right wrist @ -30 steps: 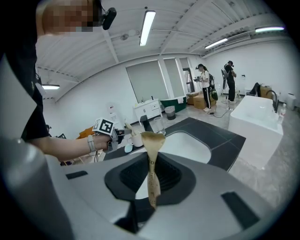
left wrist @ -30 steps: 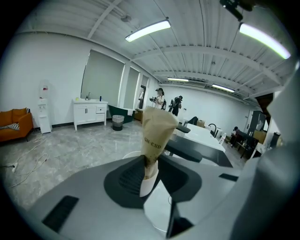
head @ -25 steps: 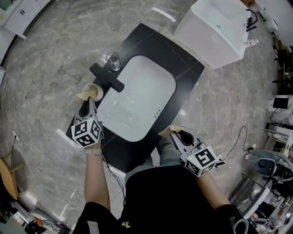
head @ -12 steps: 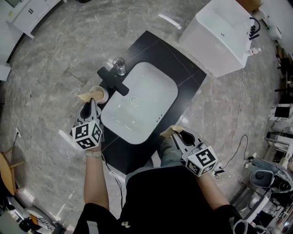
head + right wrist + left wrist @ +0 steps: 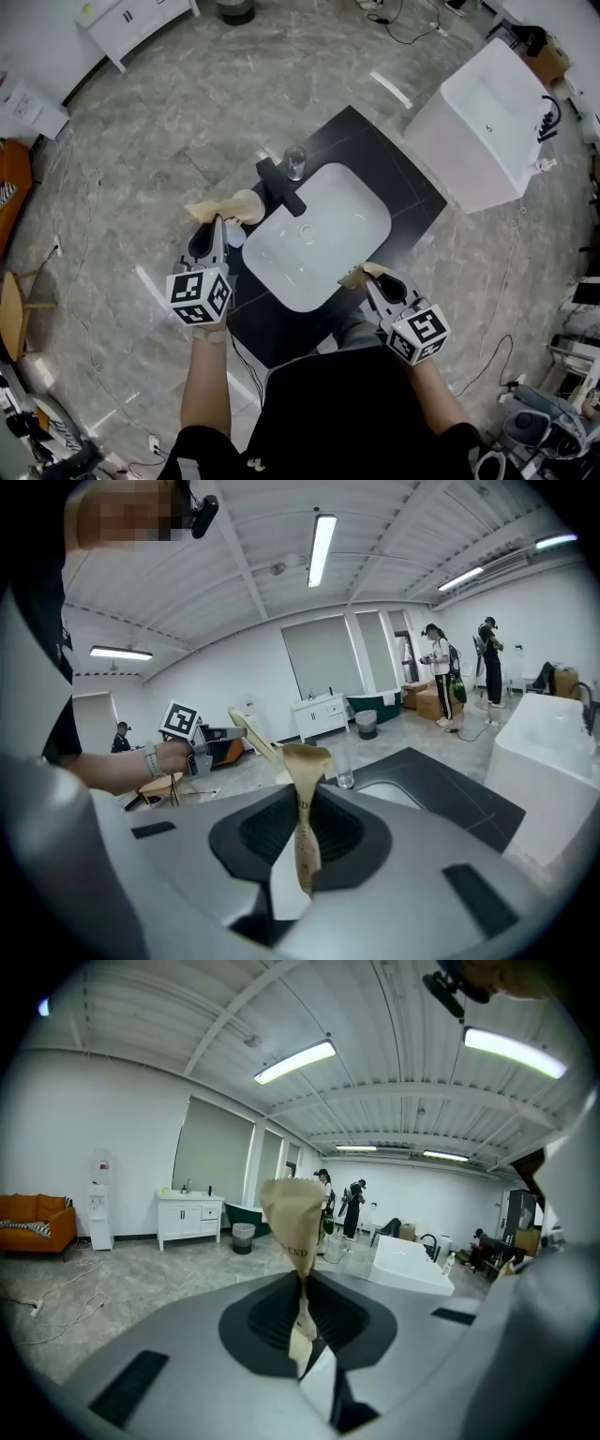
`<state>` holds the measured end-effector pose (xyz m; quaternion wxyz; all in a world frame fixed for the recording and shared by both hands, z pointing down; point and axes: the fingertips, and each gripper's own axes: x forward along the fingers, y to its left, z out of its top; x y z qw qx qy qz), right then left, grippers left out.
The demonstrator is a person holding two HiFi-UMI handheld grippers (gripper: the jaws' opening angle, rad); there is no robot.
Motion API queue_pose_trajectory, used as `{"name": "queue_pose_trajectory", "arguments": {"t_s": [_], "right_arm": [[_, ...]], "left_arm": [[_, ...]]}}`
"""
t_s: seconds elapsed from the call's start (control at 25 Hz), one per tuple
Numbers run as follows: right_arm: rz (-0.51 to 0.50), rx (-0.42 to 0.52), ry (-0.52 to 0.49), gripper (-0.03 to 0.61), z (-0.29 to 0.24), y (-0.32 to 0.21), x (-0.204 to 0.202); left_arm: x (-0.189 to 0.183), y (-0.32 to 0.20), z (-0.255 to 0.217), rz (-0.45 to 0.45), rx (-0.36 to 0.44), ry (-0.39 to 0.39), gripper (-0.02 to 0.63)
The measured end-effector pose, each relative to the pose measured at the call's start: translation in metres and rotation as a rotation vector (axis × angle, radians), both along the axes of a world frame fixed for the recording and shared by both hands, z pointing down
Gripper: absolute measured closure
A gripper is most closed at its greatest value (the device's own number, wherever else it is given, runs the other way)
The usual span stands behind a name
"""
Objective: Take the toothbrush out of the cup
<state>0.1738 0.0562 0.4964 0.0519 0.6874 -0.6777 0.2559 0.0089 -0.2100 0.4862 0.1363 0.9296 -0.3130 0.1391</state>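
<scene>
A pale cup (image 5: 249,204) stands on the black counter (image 5: 380,155) left of the black tap (image 5: 281,185). My left gripper (image 5: 212,214) hovers just left of the cup, jaws together. In the right gripper view a thin pale stick, the toothbrush (image 5: 255,737), slants down from the left gripper's tips, clear of the cup. The left gripper view shows its taped tips (image 5: 292,1213) pressed together, and the brush is hard to make out there. My right gripper (image 5: 358,274) is shut and empty by the sink's near right edge, its tips (image 5: 305,761) closed.
The white basin (image 5: 319,234) fills the middle of the counter. A clear glass (image 5: 294,161) stands behind the tap. A white tub (image 5: 487,127) sits on the floor at the far right. People stand in the far background (image 5: 439,672). Cables cross the grey floor (image 5: 141,141).
My left gripper has lifted away from the cup's rim and now stands higher, left of it. The right gripper shifted slightly. The head view has swung to show more floor.
</scene>
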Motion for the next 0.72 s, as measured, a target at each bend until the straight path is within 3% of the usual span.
{"name": "queue_pose_trajectory", "arguments": {"t_s": [0.32,0.72], "right_arm": [[-0.172,0.075,0.003,0.522,-0.012,-0.064,-0.025],[-0.417,0.097,-0.028,0.522,-0.024,-0.11,-0.096]], "left_arm": [[-0.057,0.02,-0.046,-0.094,0.038,0.037,0.571],[-0.138,0.088,-0.05,-0.275,-0.023,0.013,0.571]]}}
